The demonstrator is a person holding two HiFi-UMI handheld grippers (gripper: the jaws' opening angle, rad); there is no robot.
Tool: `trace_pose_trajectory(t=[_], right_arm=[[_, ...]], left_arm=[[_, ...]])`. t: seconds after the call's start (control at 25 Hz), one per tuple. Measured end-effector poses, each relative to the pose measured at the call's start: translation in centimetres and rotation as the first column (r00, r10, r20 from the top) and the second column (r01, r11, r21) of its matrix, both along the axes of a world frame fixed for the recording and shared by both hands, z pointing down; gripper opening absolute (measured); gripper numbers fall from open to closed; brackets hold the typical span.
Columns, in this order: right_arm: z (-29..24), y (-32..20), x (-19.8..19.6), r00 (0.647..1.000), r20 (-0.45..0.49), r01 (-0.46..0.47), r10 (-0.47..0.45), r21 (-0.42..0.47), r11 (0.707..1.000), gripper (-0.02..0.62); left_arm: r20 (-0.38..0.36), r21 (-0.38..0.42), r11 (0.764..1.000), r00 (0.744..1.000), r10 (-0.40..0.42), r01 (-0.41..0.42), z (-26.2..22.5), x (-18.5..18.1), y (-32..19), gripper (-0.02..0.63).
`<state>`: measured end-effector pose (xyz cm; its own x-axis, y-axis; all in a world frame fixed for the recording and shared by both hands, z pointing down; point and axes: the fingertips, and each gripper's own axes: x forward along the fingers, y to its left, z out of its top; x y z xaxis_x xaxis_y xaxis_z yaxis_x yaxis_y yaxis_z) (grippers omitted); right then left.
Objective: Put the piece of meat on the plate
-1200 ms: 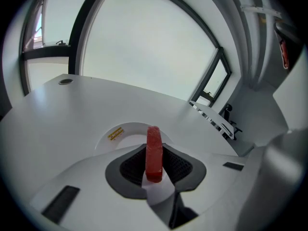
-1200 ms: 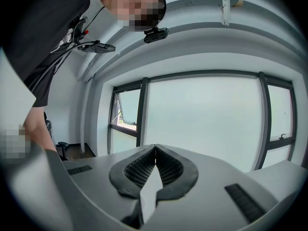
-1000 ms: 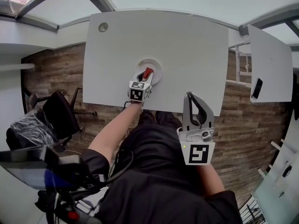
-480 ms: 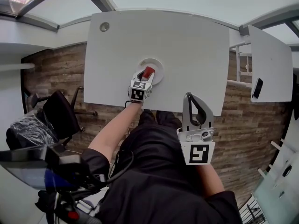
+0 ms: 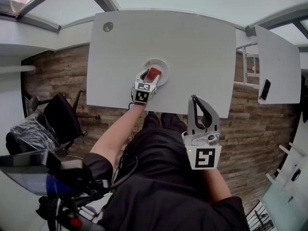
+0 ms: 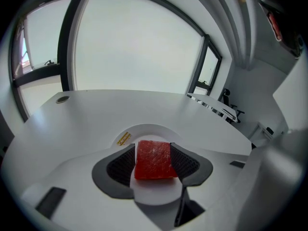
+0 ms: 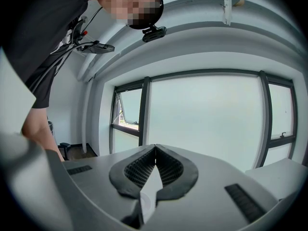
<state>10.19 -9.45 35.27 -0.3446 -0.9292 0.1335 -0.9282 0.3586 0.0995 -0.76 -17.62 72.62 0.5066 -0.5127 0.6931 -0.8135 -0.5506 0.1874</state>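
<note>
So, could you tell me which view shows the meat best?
Left gripper view: the meat sits close and sharp on the plate. Head view: only a red speck. Right gripper view: nothing of it.

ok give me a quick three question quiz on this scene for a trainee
1. True or false: the piece of meat lies on the plate.
2. Pick one. The right gripper is: A) clamped on the meat, B) shut and empty, C) out of every view.
3. Short answer: what sits between the fingers of the left gripper?

Key
1. True.
2. B.
3. The piece of meat. The fingers have just been opening and now stand on either side of it without pressing.
</note>
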Motion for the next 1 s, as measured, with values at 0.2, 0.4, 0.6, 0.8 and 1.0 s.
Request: trace_pose_trajectory(t=[0.2, 0.4, 0.6, 0.8, 1.0], right_arm=[[0.0, 0.3, -0.1, 1.0, 0.008, -0.005, 0.005, -0.001, 1.0, 0.006], [0.1, 0.7, -0.5, 1.0, 0.019, 0.0, 0.0, -0.003, 1.0, 0.006], [0.2, 1.5, -1.2, 0.999, 0.045, 0.002, -0.001, -0.014, 1.0, 0.006], [-0.4, 2.3, -2.1, 0.998, 0.064, 0.018, -0.018, 0.003, 1.0, 0.006], [-0.6, 3.0, -2.8, 0.997, 0.072, 0.036, -0.037, 0.015, 0.999, 0.006]], left_arm=[[-0.006, 0.022, 1.0, 1.0, -0.004, 0.004, -0.6, 0.0, 0.2, 0.21], [-0.042, 0.026, 0.999, 0.999, -0.018, 0.019, -1.4, -0.2, 0.5, 0.21], [-0.072, 0.042, 0.998, 0.997, -0.036, 0.039, -3.3, -0.7, 1.0, 0.21], [-0.102, 0.082, 0.995, 0.994, -0.047, 0.055, -5.6, -1.6, 2.0, 0.209], [-0.124, 0.134, 0.989, 0.991, -0.052, 0.068, -8.0, -2.0, 2.8, 0.209]])
